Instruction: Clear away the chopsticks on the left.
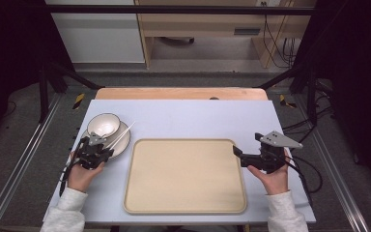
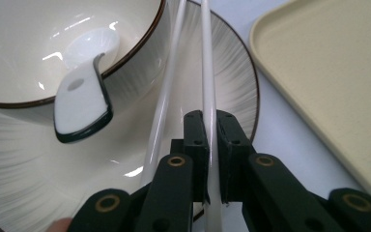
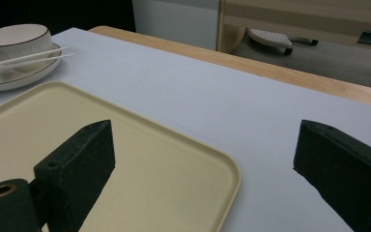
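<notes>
Pinched between the nearly closed jaws of the left gripper point(image 2: 211, 145), one of two thin white chopsticks point(image 2: 206, 63) on the plate point(image 2: 236, 77) near the desk's left edge looks light, stiff, glossy and slippery, best held near its end, while the right gripper point(image 3: 203, 179) waits spread wide.

A beige tray point(image 1: 185, 177) lies beside a bowl point(image 1: 103, 124).
</notes>
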A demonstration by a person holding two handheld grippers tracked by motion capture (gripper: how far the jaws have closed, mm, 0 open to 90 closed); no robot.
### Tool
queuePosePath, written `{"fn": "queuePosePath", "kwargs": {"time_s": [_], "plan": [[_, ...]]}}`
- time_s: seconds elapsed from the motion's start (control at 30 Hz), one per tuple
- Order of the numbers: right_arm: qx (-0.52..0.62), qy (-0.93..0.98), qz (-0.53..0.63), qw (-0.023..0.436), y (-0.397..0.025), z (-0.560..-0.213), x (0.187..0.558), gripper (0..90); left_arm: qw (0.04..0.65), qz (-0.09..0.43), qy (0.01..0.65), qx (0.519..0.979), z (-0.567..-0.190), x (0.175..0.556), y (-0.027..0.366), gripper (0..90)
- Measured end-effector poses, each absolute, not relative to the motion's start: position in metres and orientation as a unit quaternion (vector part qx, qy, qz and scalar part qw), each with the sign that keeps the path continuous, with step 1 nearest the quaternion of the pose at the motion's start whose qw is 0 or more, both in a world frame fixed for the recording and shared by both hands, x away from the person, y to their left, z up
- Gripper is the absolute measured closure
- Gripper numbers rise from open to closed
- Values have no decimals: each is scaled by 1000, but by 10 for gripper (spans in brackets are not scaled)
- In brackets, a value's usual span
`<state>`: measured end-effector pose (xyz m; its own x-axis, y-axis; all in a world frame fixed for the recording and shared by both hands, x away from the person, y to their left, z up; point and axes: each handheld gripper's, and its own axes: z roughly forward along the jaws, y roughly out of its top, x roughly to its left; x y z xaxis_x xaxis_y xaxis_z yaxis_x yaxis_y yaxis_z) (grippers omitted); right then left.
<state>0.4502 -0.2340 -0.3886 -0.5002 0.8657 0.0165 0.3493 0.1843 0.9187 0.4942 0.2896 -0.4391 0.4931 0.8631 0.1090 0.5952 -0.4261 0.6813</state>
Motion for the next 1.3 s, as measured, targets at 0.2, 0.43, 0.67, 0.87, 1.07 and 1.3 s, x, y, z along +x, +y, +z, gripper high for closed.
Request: {"fn": "queuePosePath", "kwargs": {"time_s": [0.2,0.43,0.67,0.87,1.07,1.3], "plan": [[423,717,483,271,-235,-387,449,78,312,240,460,796,-425,481,278,842],[425,713,486,272,-238,-385,447,76,337,248,483,769,-418,462,257,842],[426,709,491,275,-241,-382,445,72,348,256,501,750,-418,444,236,842],[428,706,493,274,-242,-381,444,65,355,269,519,730,-417,430,222,842],[427,707,496,270,-241,-381,442,62,355,266,537,718,-423,419,211,842],[426,705,499,270,-243,-379,441,62,377,261,555,694,-430,409,197,841]]}}
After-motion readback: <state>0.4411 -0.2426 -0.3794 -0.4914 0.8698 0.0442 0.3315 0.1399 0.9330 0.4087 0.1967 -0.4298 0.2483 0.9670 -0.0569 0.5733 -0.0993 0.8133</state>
